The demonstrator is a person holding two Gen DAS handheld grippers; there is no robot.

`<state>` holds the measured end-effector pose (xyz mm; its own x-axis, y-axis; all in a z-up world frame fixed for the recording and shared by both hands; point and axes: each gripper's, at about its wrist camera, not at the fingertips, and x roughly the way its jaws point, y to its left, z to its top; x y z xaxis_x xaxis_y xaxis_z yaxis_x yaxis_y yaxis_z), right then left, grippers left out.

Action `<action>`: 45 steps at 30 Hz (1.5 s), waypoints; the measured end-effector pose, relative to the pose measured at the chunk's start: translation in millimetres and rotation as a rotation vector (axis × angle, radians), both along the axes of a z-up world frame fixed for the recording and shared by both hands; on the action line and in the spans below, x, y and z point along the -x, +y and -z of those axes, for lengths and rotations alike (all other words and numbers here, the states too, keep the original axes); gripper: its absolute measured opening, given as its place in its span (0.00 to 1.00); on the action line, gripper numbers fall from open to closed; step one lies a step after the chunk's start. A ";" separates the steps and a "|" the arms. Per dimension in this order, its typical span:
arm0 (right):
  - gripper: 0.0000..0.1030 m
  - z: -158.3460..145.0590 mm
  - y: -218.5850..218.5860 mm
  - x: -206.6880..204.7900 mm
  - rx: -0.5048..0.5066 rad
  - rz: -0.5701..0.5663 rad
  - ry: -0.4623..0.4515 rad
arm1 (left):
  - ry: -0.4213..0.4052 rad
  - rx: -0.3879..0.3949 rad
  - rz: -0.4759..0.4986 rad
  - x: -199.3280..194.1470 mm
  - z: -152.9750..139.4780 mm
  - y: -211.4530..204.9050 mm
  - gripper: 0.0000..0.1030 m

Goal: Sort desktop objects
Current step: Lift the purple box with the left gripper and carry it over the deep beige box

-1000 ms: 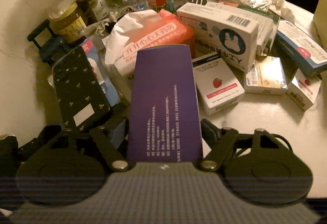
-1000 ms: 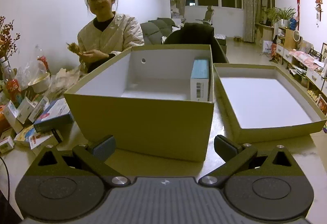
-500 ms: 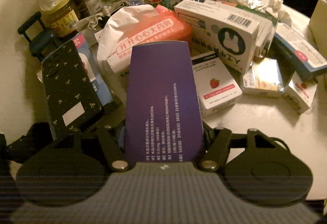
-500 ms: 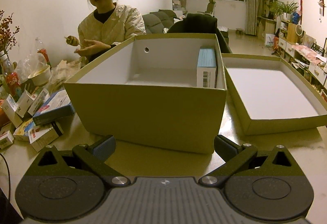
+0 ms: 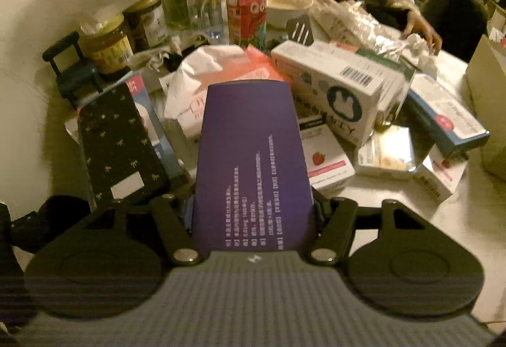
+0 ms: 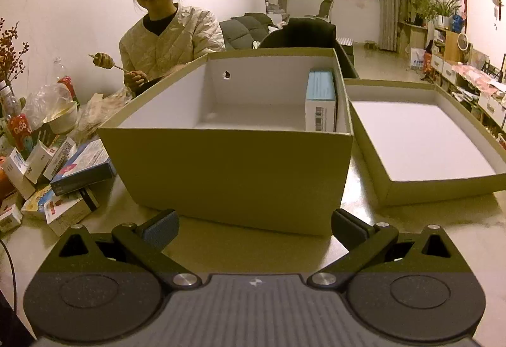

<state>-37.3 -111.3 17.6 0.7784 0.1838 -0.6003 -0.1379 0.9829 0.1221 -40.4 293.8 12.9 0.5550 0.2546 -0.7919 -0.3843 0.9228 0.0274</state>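
1. Pale and glossy, the surface (image 6: 411, 220) carries an open cardboard box (image 6: 234, 176), its upturned lid (image 6: 423, 185) just beside it, and a heap of small cartons to one side; a living room with windows and shelves lies behind, and a seated person (image 6: 170, 37) eats at the far edge.
2. Left claw (image 5: 253, 207): closed on a purple carton (image 5: 249, 157), one finger against each long side near its near end, the carton raised above the heap.
3. Right claw (image 6: 254, 226): wide apart, holding nothing, facing the box's near wall.
4. Handling, as I judge it: the purple carton is thin card, light and stiff along its edges but easy to dent on its broad faces, so the narrow sides are the right place for the fingers, with modest squeeze. Its smooth print could slip if tilted steeply.
5. Count: one blue-topped carton (image 6: 321, 103) stands inside the box against its right wall; I see no other item there.
6. In the heap I count at least six cartons, among them a bunny-printed box (image 5: 332, 90), plus one dark patterned case (image 5: 120, 141) and one pink tissue pack (image 5: 221, 75).
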 end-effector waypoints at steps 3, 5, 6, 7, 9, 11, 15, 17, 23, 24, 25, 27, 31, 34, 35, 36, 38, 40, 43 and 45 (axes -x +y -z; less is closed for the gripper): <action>1.00 1.7 3.3 -0.5 -0.025 -0.014 0.012 | -0.024 0.008 0.011 4.5 -8.4 -3.6 0.61; 1.00 2.7 6.7 -0.3 -0.051 -0.034 0.021 | -0.037 0.009 0.023 7.6 -13.4 -7.7 0.61; 1.00 3.1 8.4 0.0 -0.060 -0.042 0.024 | -0.041 0.009 0.030 8.9 -15.2 -9.9 0.61; 1.00 3.5 10.0 0.4 -0.064 -0.048 0.026 | -0.045 0.011 0.036 10.2 -17.1 -12.2 0.61; 1.00 4.3 13.2 1.1 -0.072 -0.061 0.029 | -0.054 0.016 0.050 11.7 -20.4 -16.1 0.61; 1.00 5.1 16.4 1.9 -0.079 -0.073 0.033 | -0.061 0.023 0.063 11.9 -23.5 -19.3 0.61; 1.00 6.6 22.8 3.4 -0.095 -0.098 0.040 | -0.074 0.028 0.087 8.3 -27.6 -27.2 0.61; 1.00 7.4 26.1 4.2 -0.103 -0.110 0.044 | -0.079 0.033 0.102 5.5 -28.8 -31.9 0.61; 1.00 8.8 20.6 5.6 -0.108 -0.101 0.042 | -0.100 0.053 0.160 -5.7 -33.9 -50.5 0.61; 1.00 9.5 19.0 5.3 -0.108 -0.096 0.043 | -0.102 0.057 0.174 -8.6 -35.1 -54.5 0.61; 1.00 10.4 17.4 4.9 -0.107 -0.089 0.045 | -0.104 0.061 0.191 -12.3 -36.1 -59.0 0.61; 1.00 12.4 14.4 4.5 -0.104 -0.071 0.049 | -0.107 0.064 0.219 -18.9 -37.6 -67.3 0.61; 1.00 17.1 8.0 6.6 -0.110 -0.053 0.059 | -0.114 0.063 0.269 -33.0 -39.7 -84.8 0.61; 1.00 20.4 4.1 8.2 -0.111 -0.039 0.066 | -0.117 0.065 0.300 -42.8 -40.0 -96.1 0.61; 1.00 21.1 2.9 8.5 -0.111 -0.035 0.068 | -0.116 0.068 0.307 -46.0 -40.1 -99.5 0.61; 1.00 21.7 1.7 8.8 -0.112 -0.031 0.068 | -0.116 0.069 0.314 -49.0 -40.4 -102.9 0.61; 1.00 22.6 -0.9 9.7 -0.113 -0.023 0.069 | -0.121 0.071 0.331 -54.7 -42.2 -110.1 0.61; 1.00 23.5 -2.8 9.9 -0.114 -0.017 0.071 | -0.129 0.067 0.350 -60.2 -45.5 -117.7 0.61; 1.00 24.7 -4.2 9.0 -0.114 -0.009 0.074 | -0.143 0.057 0.378 -67.5 -51.0 -128.4 0.61; 1.00 25.2 -5.0 8.5 -0.113 -0.005 0.077 | -0.152 0.056 0.395 -73.4 -53.7 -135.0 0.61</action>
